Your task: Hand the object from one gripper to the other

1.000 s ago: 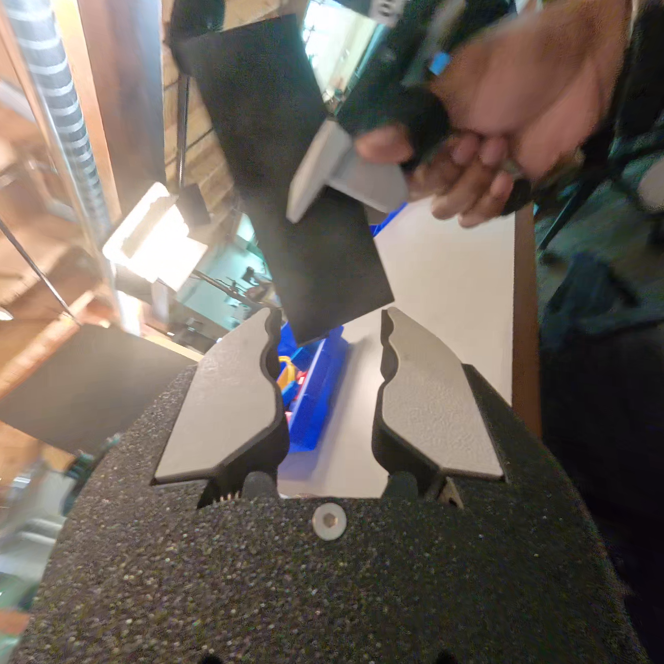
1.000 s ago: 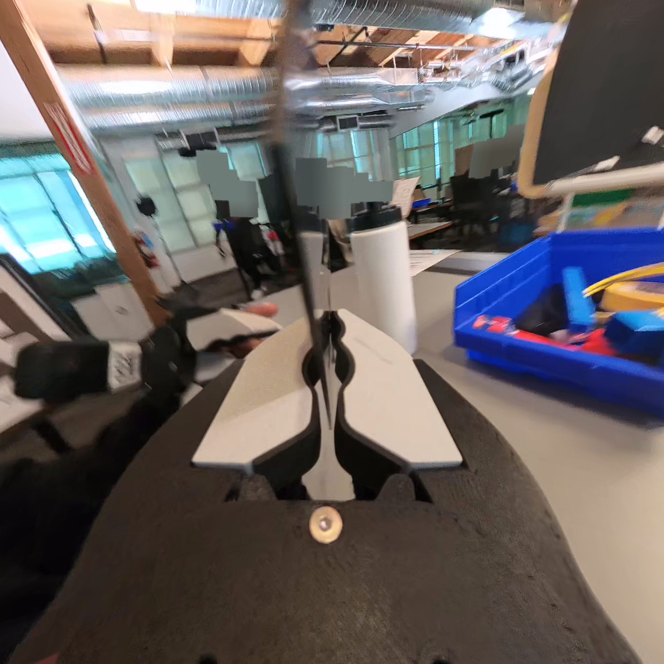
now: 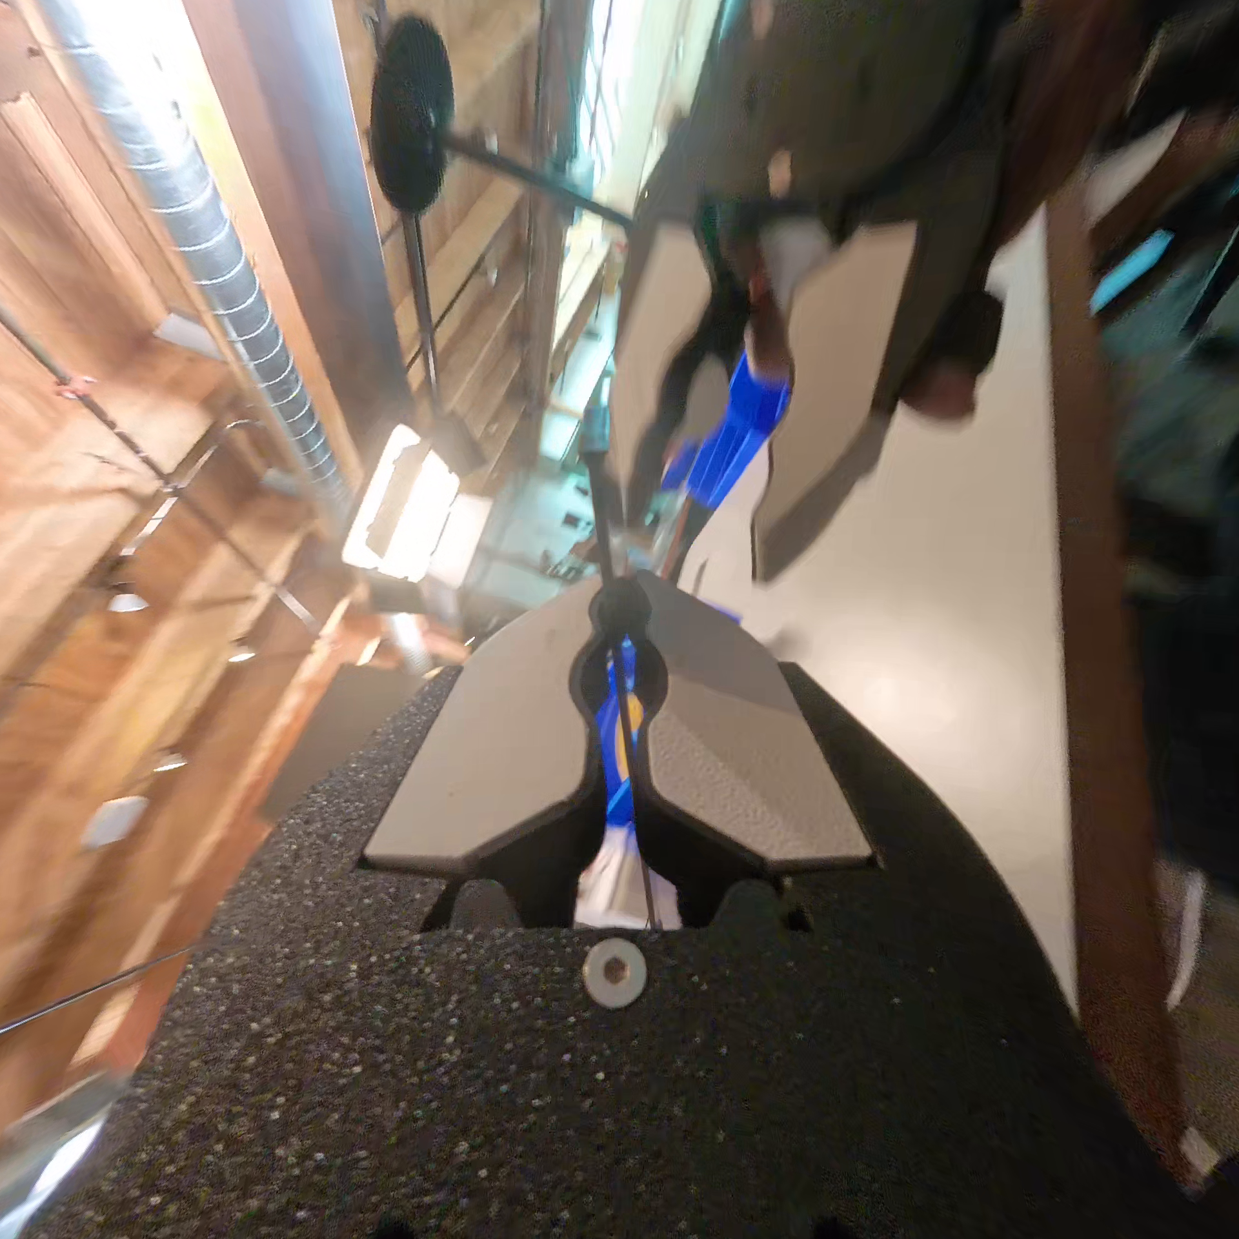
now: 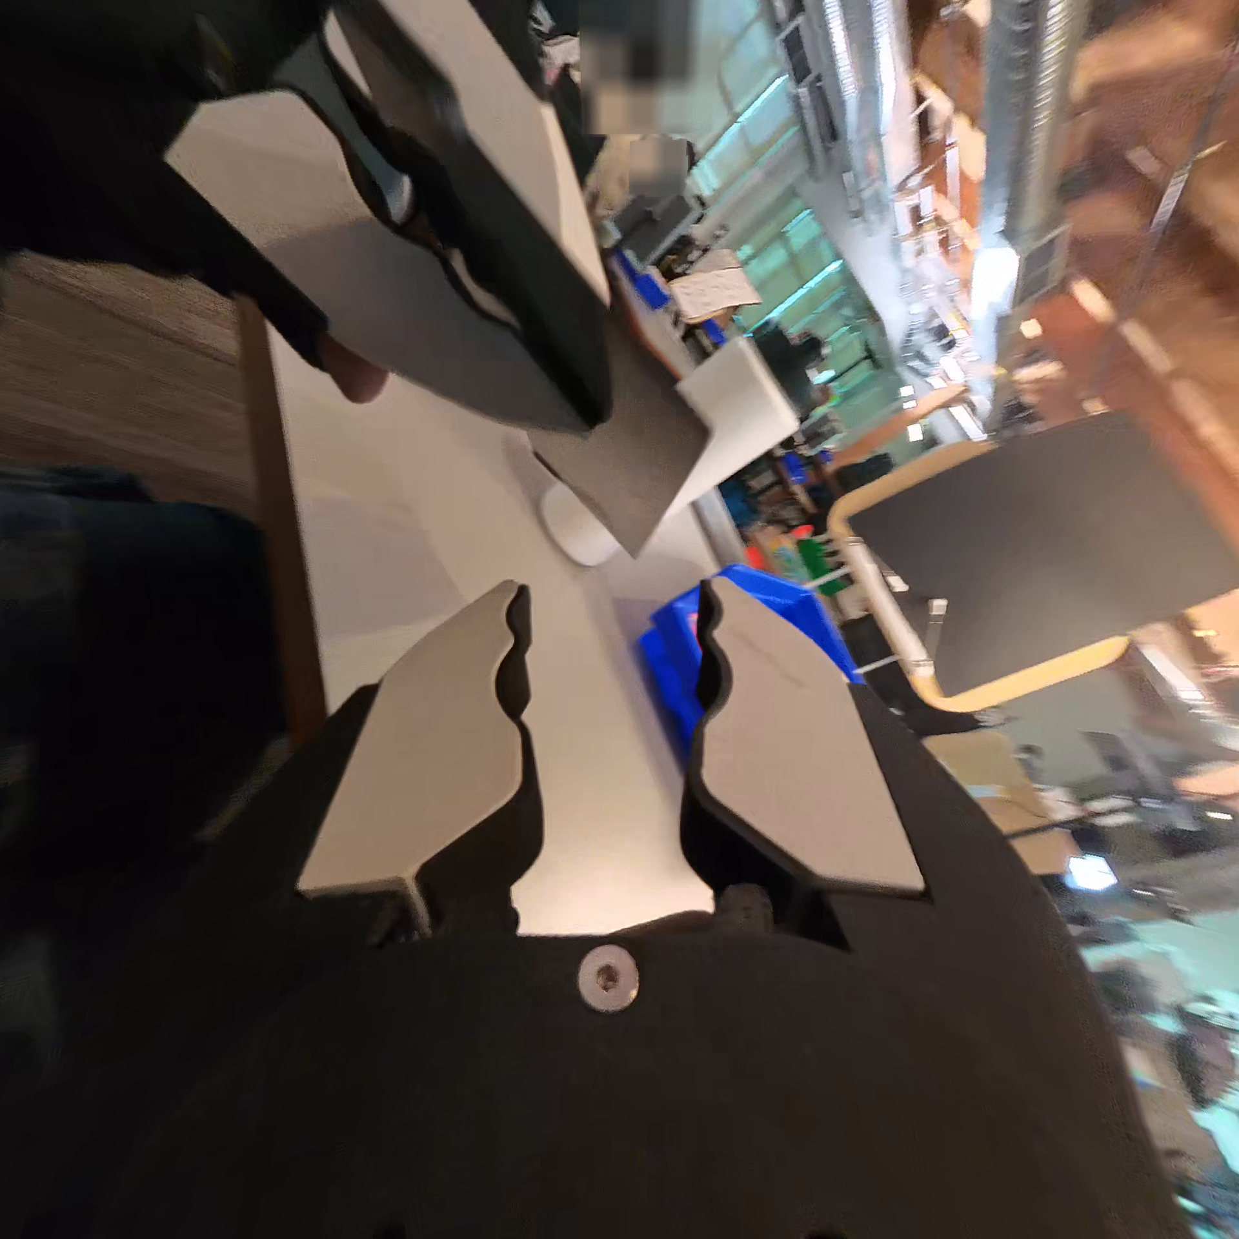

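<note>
- The left gripper [image 3: 620, 607] is now clamping the sheet [image 3: 607, 509], which is showing edge-on as a thin dark line running up from the centre of its view; a second ago its jaws were standing wide apart with the sheet hanging above them.
- The right gripper [image 4: 610, 603] is now gaping wide with nothing between its fingers; a second ago it was pinching the sheet edge-on.
- In the right wrist view the sheet [image 4: 623, 462] is sitting at upper centre, dark and flat, sticking out of the other gripper's closed fingers [image 4: 375, 302] at upper left.
- The right gripper [image 3: 831, 375] is appearing blurred at upper right of the left wrist view, clear of the sheet.
- Judging by this, the hand-off itself is looking complete: the sheet is riding in the left gripper alone, above the white table [image 4: 402, 536].
- The blue bin [image 4: 677, 643] is lying on the table just beyond the open fingers.
</note>
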The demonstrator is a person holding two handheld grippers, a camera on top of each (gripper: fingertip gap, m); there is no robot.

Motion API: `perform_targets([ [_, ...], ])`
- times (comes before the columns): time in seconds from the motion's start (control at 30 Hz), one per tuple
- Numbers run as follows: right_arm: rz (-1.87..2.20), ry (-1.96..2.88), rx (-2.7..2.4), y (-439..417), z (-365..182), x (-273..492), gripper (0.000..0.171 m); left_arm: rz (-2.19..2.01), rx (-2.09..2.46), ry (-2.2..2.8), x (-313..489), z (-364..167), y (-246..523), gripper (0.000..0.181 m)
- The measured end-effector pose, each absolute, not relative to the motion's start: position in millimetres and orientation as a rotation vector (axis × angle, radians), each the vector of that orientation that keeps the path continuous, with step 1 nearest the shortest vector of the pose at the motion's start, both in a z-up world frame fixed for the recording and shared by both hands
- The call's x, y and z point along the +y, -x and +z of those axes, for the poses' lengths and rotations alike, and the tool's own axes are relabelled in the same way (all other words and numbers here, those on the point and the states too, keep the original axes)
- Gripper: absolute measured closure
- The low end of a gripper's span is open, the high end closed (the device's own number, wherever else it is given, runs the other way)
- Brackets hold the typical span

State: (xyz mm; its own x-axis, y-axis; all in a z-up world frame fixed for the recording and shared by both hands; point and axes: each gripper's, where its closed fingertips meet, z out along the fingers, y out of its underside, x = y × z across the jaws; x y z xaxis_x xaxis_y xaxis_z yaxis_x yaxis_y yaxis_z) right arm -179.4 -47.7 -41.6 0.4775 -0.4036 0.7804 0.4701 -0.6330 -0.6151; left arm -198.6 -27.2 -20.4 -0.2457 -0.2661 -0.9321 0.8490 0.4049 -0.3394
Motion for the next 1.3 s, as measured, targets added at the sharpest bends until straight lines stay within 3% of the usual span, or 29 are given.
perform_targets([
  [0.13, -1.51, 1.782, -0.168, 194.6, -16.3, -46.2, 0.116, -0.848, 1.475, -0.571, -21.5, -36.6, 175.8, 0.18],
  [0.3, -1.689, 1.901, -0.391, 201.9, -35.7, -27.9, 0.121, -0.744, 1.469, -0.616, -26.4, -41.9, 177.9, 0.179],
  [0.33, -1.706, 1.923, -0.402, 199.1, -40.4, -26.1, 0.13, -0.759, 1.469, -0.629, -29.5, -41.9, 182.3, 0.179],
  [0.4, -1.741, 1.927, -0.356, 189.8, -42.5, -28.0, 0.164, -0.835, 1.504, -0.614, -33.0, -42.5, 186.1, 0.178],
  [0.53, -1.553, 1.896, -0.075, 169.5, -40.2, -43.9, 0.17, -1.168, 1.48, -0.429, -21.3, -14.0, 185.2, 0.145],
  [0.73, -0.941, 1.579, 0.351, 152.8, -24.1, -64.1, 0.17, -2.02, 1.396, 0.255, 22.6, 31.5, 150.6, 0.125],
  [0.93, -0.466, 1.243, 0.472, 154.5, -7.1, -72.3, 0.17, -2.7, 1.171, 1.088, 42.5, -2.3, 96.8, 0.112],
  [1.1, -0.117, 1.056, 0.493, 159.5, -5.8, -64.6, 0.17, -2.991, 1.26, 1.096, -0.4, -10.5, 116.2, 0.099],
  [1.17, -0.006, 1.049, 0.489, 162.5, -11.0, -53.7, 0.17, -3.051, 1.322, 0.945, -15.1, -3.8, 136.2, 0.117],
  [1.23, 0.051, 1.09, 0.504, 162.7, -20.9, -42.2, 0.17, -3.02, 1.33, 0.775, -18.0, 2.1, 151.4, 0.167],
  [1.27, 0.051, 1.114, 0.524, 160.7, -25.7, -39.0, 0.167, -2.956, 1.322, 0.742, -16.0, 2.2, 151.9, 0.179],
  [1.3, 0.036, 1.135, 0.551, 157.5, -29.5, -38.1, 0.165, -2.895, 1.342, 0.692, -14.6, 2.5, 153.1, 0.179],
])
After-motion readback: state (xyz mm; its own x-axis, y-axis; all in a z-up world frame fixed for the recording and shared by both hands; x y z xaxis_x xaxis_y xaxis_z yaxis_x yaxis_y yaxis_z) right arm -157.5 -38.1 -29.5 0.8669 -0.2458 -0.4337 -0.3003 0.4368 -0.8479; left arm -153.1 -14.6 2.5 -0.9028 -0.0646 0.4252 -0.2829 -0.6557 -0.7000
